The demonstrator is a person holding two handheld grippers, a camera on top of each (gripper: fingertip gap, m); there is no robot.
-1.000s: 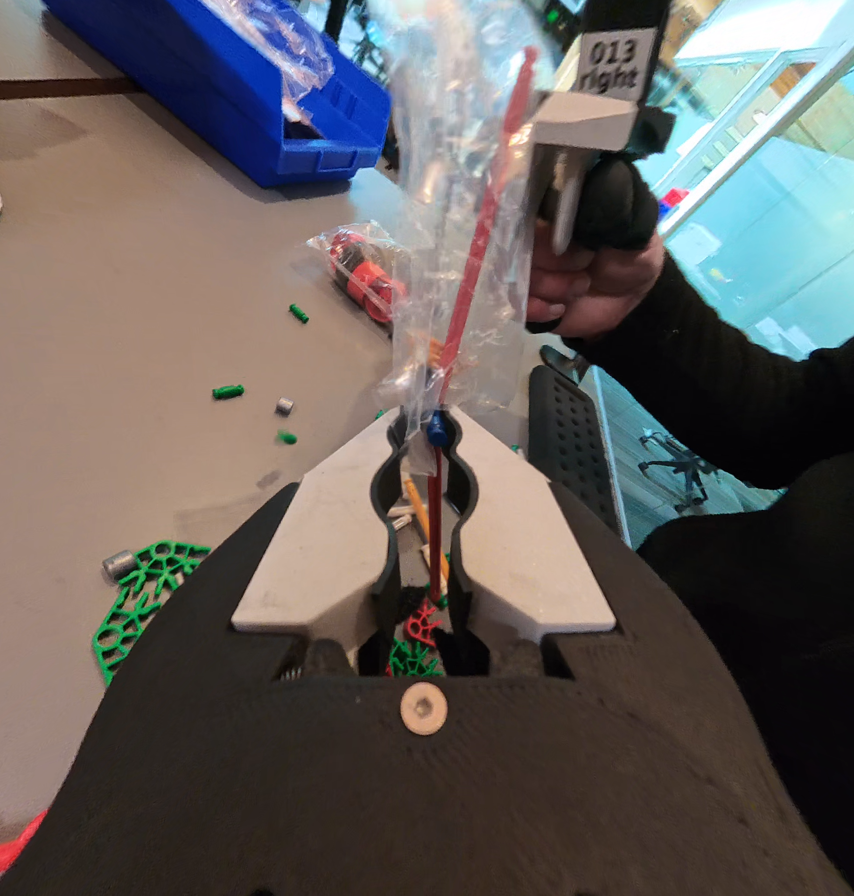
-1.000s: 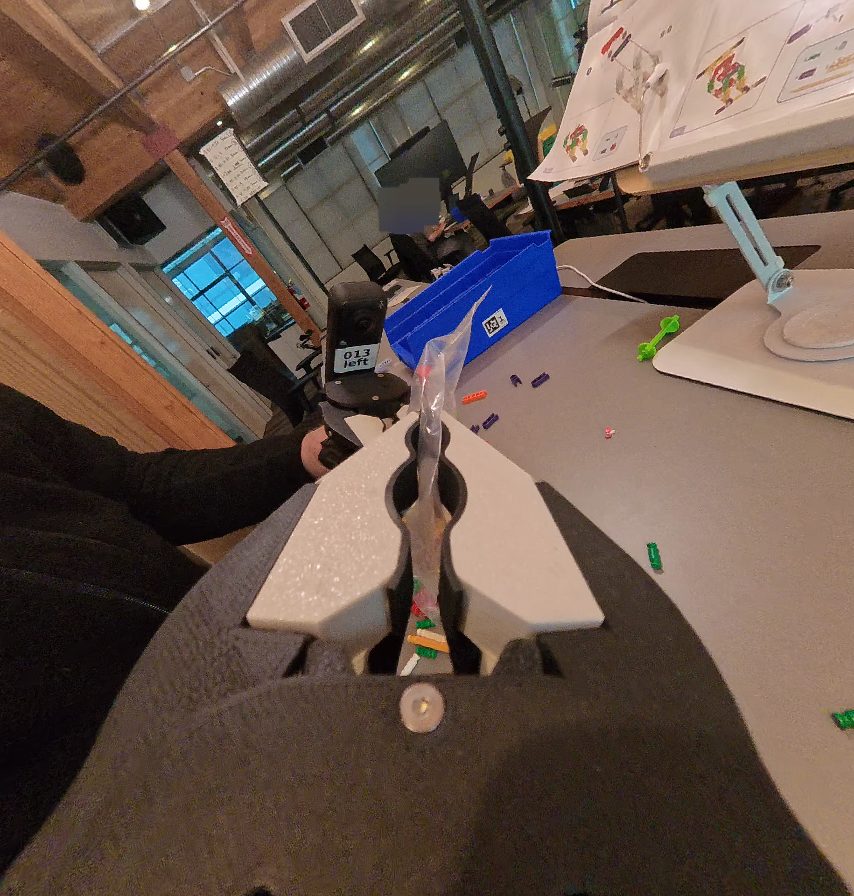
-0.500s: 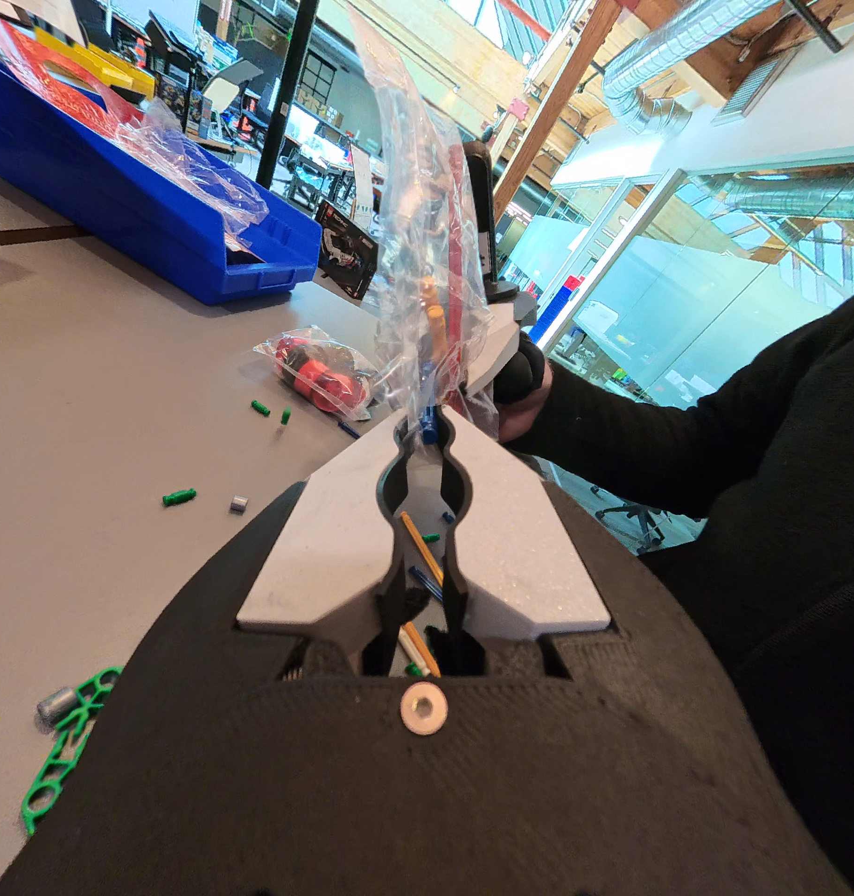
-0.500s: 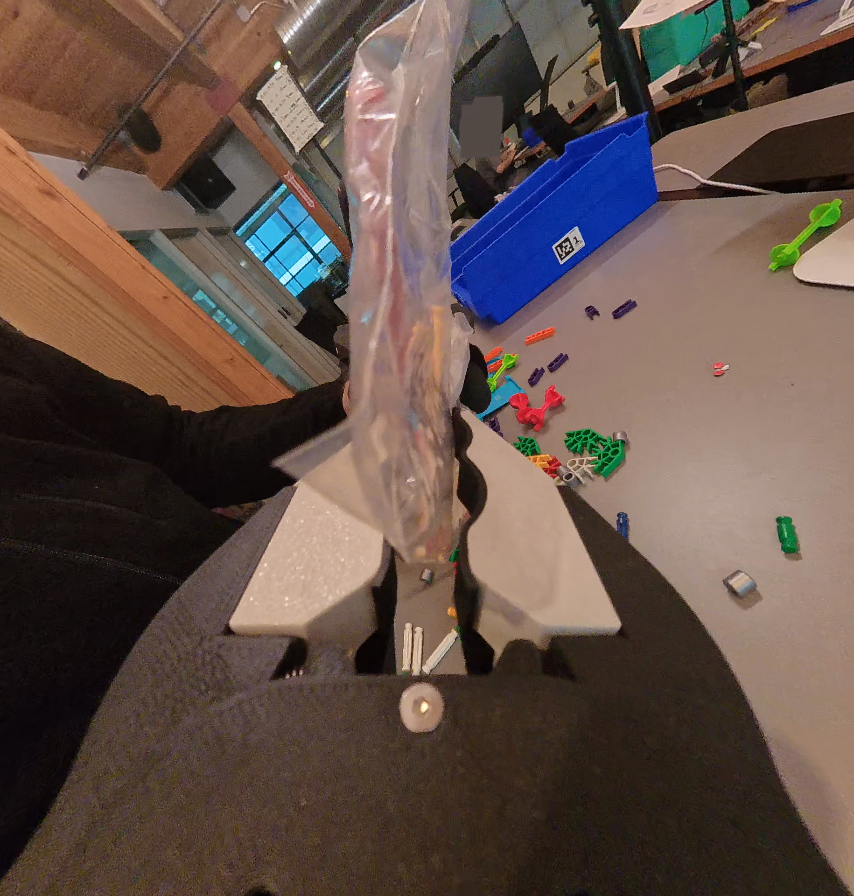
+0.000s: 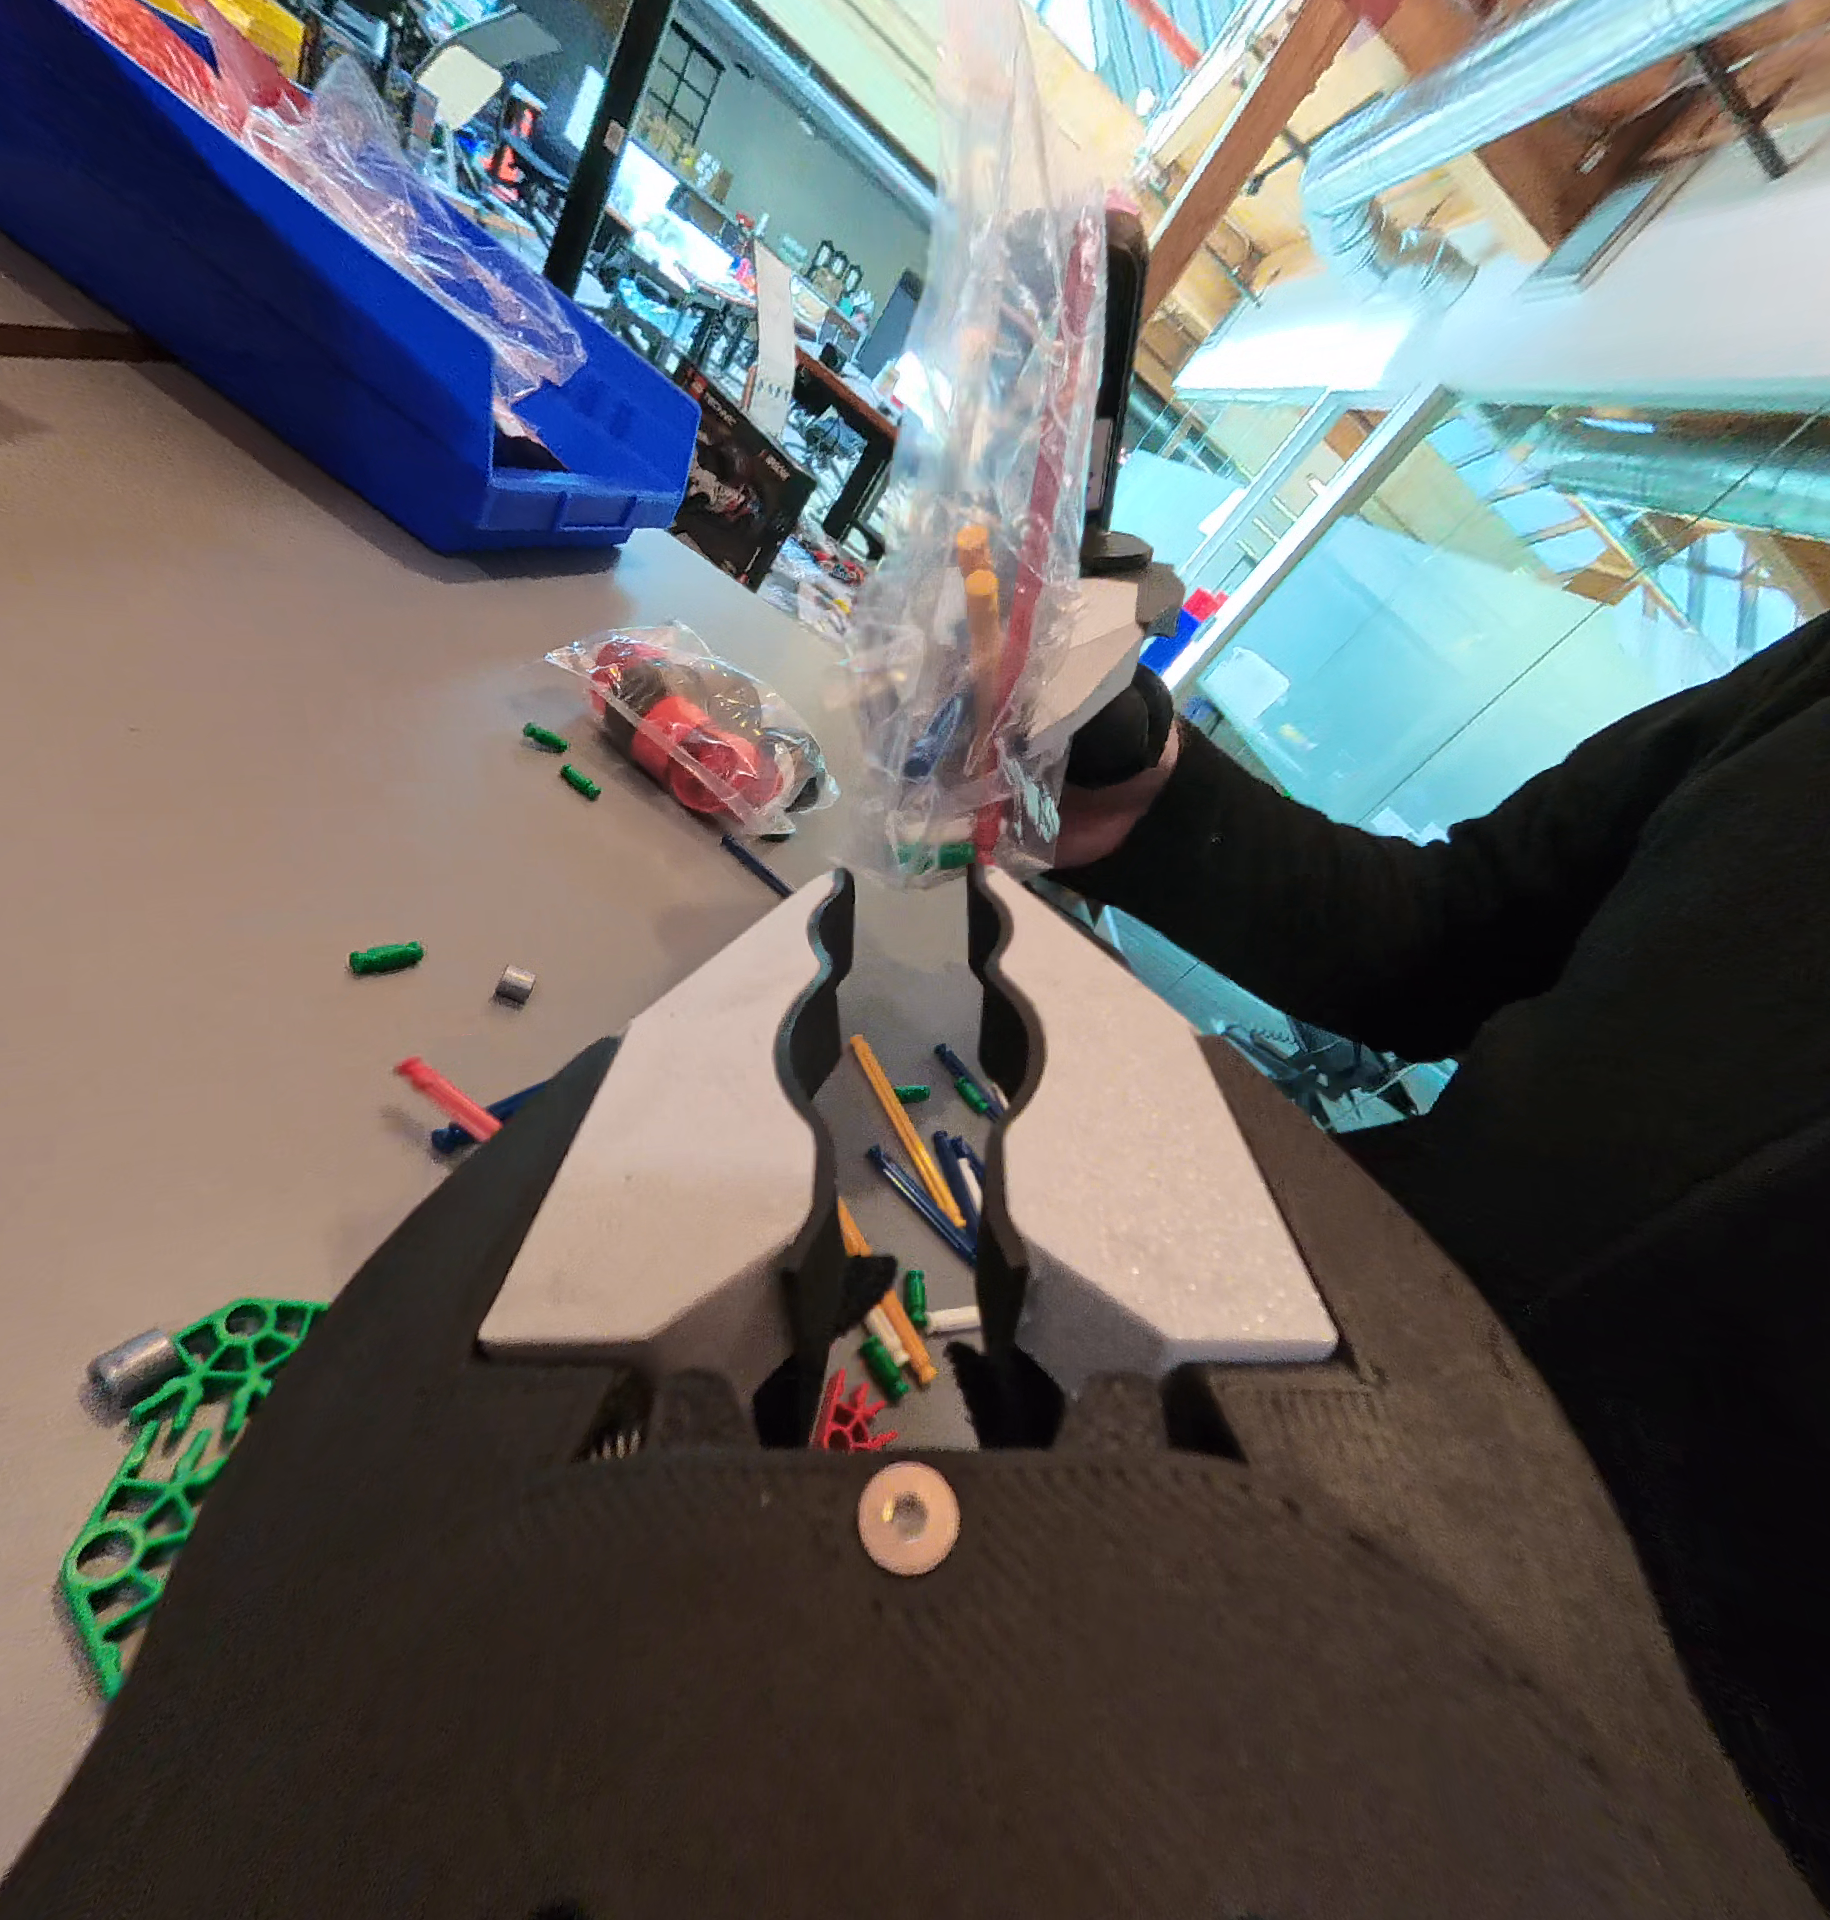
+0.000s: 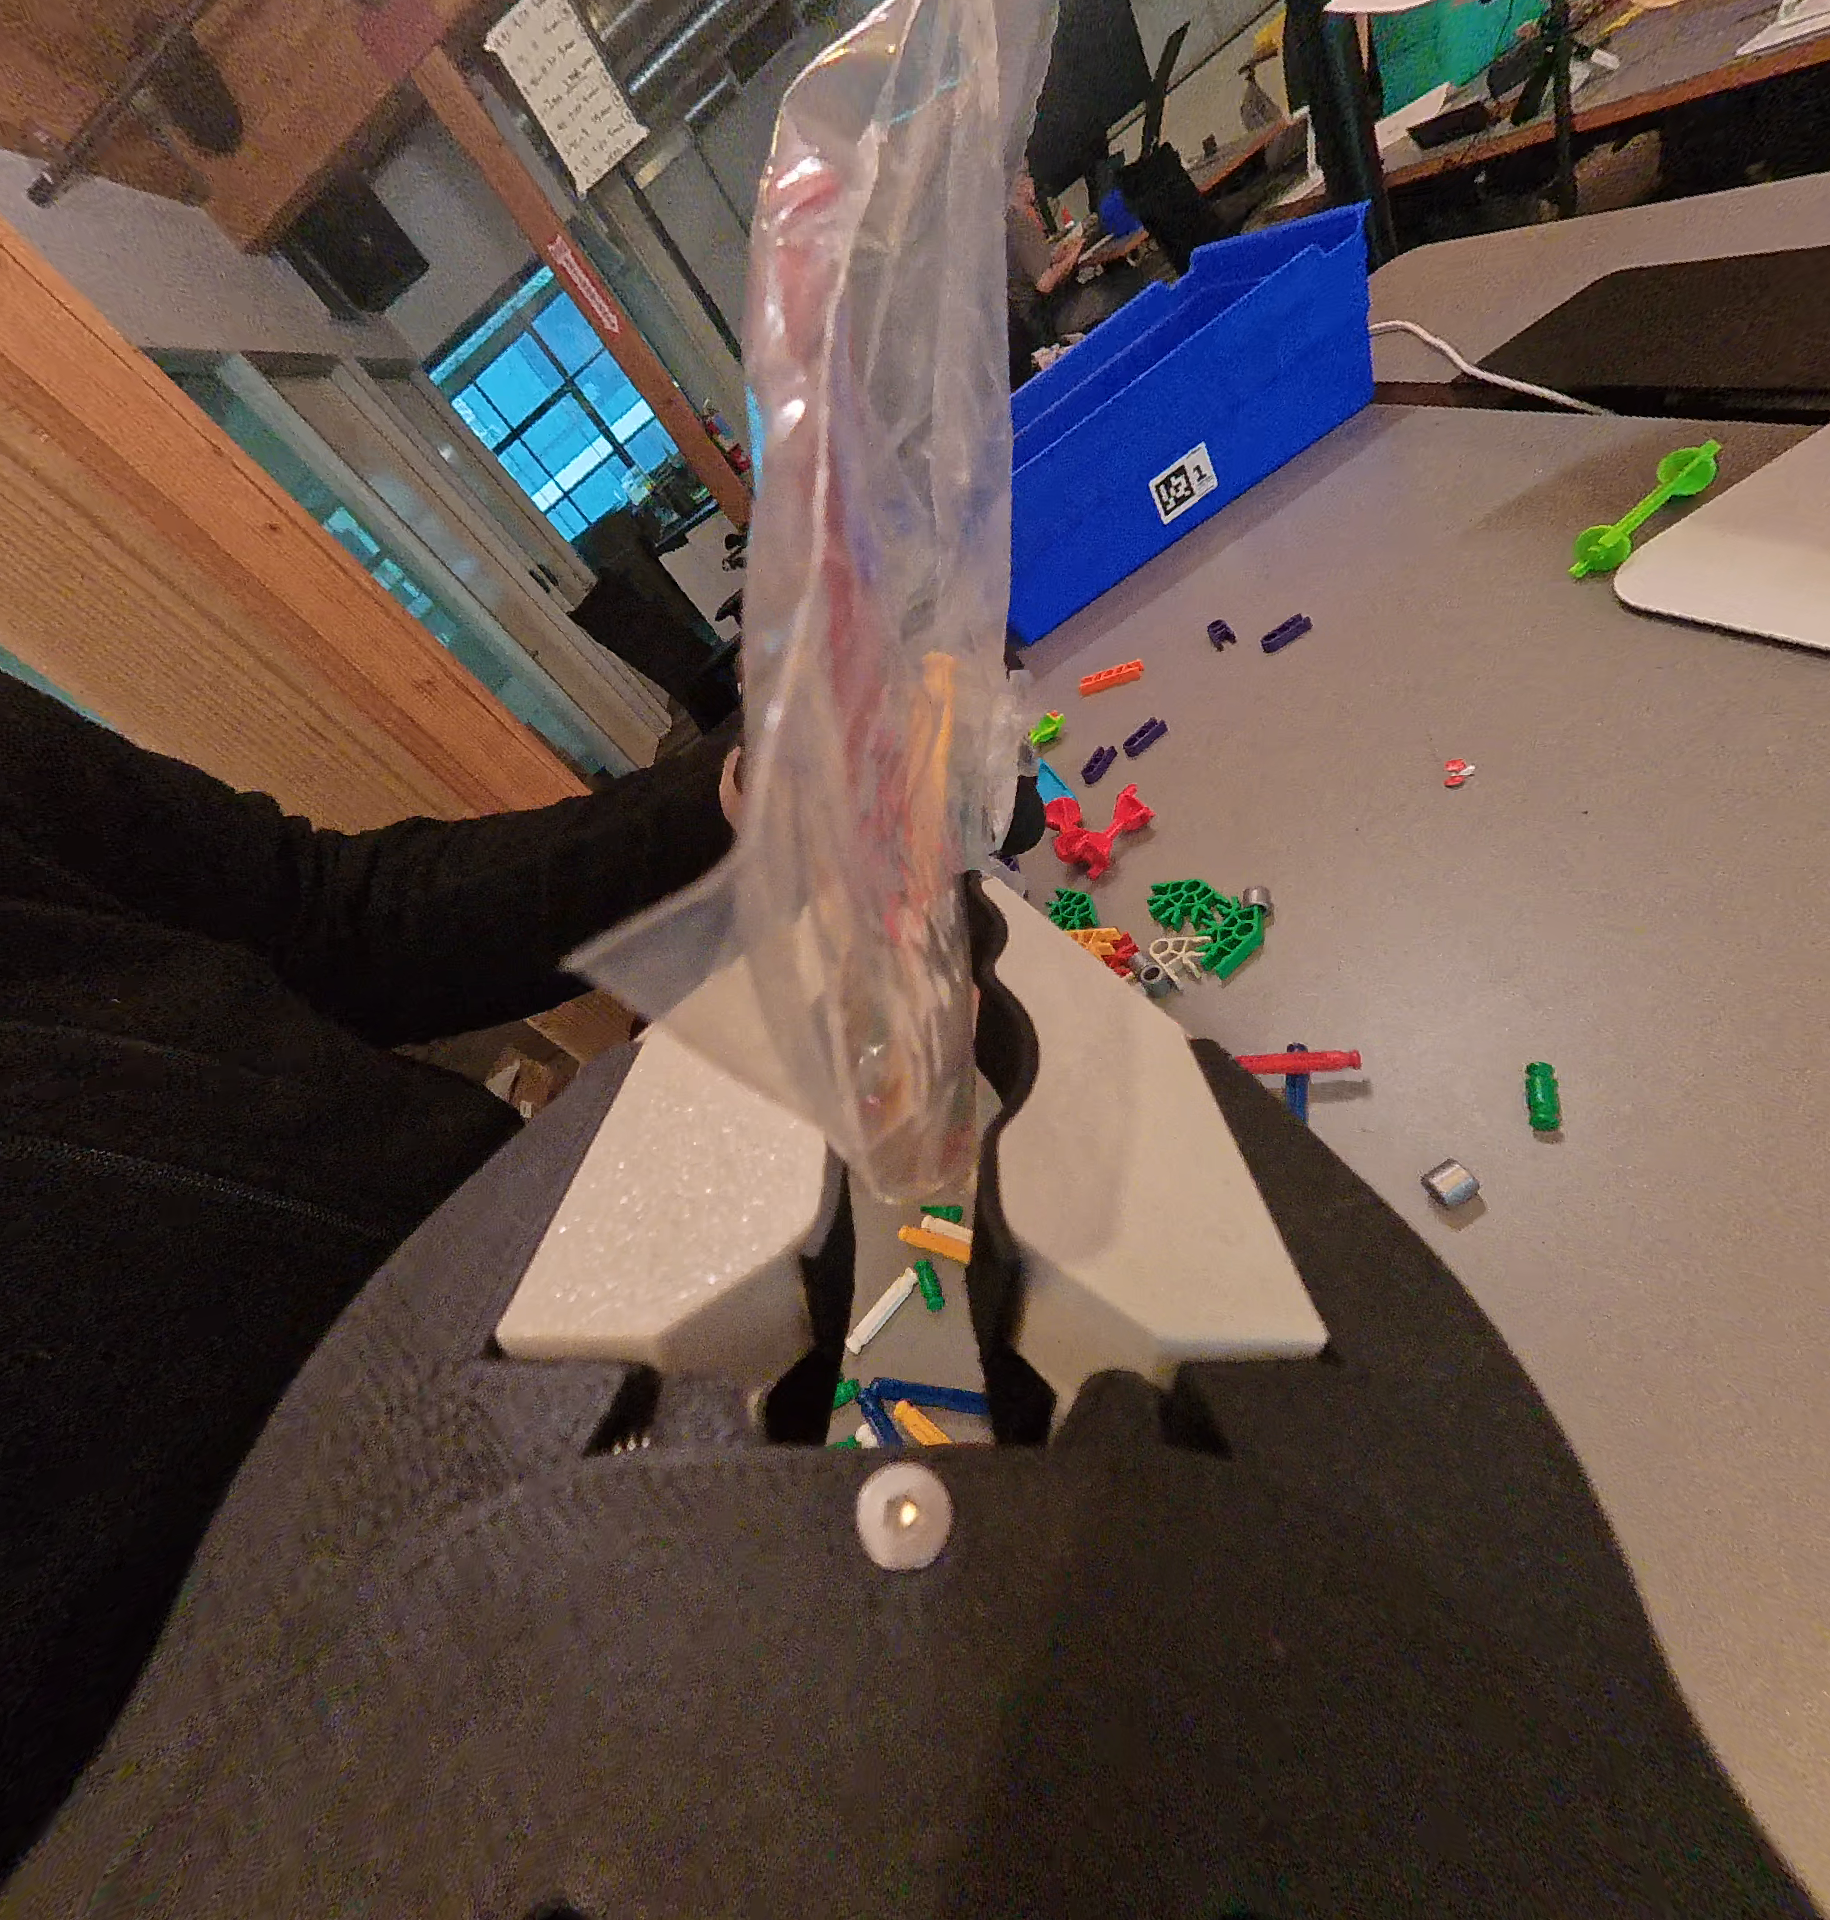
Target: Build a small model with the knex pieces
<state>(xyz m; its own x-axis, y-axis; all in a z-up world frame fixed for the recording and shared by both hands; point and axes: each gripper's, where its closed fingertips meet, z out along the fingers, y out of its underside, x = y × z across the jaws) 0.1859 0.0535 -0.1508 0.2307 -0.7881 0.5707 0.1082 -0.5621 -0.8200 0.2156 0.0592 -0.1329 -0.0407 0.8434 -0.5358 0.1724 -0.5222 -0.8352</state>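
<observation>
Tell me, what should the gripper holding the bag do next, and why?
Probably the right gripper should give the bag a small shake. Some rods and green bits sit in its low end, loose pieces lie on the table beneath, and the left gripper is open, clear of it.

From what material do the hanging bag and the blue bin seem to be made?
The bag looks like thin clear plastic film: glossy, crinkled, with coloured rods showing through it. The blue bin looks like rigid moulded plastic, smooth with a slight sheen and straight, stiff walls. Neither can be confirmed by sight alone.
</observation>
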